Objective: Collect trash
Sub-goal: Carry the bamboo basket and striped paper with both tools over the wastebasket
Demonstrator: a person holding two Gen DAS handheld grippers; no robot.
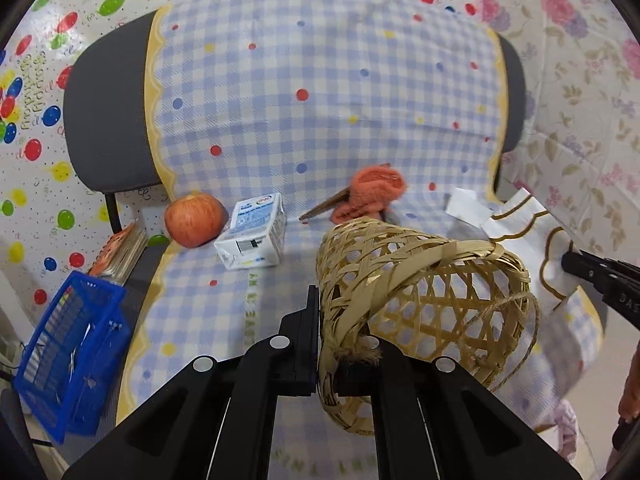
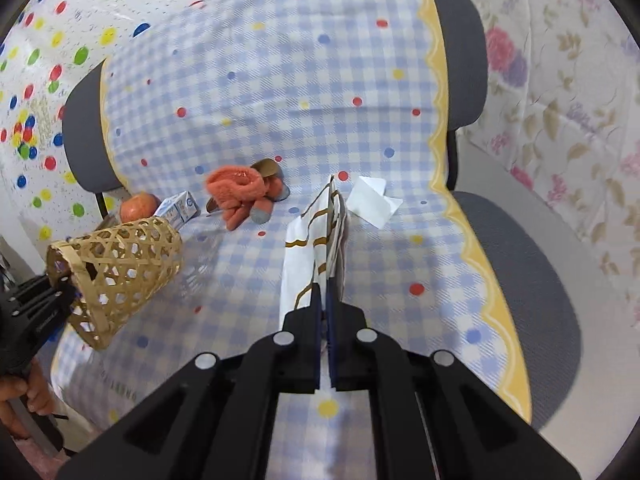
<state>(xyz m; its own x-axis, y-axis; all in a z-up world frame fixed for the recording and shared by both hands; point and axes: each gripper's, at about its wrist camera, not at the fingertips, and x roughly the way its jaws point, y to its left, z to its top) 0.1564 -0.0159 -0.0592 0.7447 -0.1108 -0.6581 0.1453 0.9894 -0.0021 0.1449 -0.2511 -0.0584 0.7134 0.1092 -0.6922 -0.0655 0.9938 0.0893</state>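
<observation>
Two grips are holding at once, and each is thin enough to be worrying me. My left gripper (image 1: 326, 344) is clamping the rim of the woven basket (image 1: 420, 292), the jaws closed on a narrow band of bamboo strip with the whole body of the basket hanging off beyond my fingertips. My right gripper (image 2: 325, 308) is pinching the near edge of a white napkin with a brown scalloped line (image 2: 316, 240), jaws closed flat on the folded paper.

What I am judging as the risk: the basket is being held by one edge only, so it could swivel about my pads and turn its mouth away from where the paper is coming. The napkin is limp, and the far end is trailing forward of my right jaws, touching the checked cloth (image 2: 280, 92); I am judging it could drag, or slip out, if swung fast.

The basket is lying tilted on its side, its long axis running forward and away from my left jaws, closed bottom toward the orange glove (image 1: 372, 192), open mouth back at my fingers and facing the right-hand side. The napkin's long axis is running straight ahead of my right jaws, toward a second white paper (image 2: 372, 200) lying just beyond it.

Left of the basket, an apple (image 1: 194, 220) and a milk carton (image 1: 254, 236) are sitting touching.
</observation>
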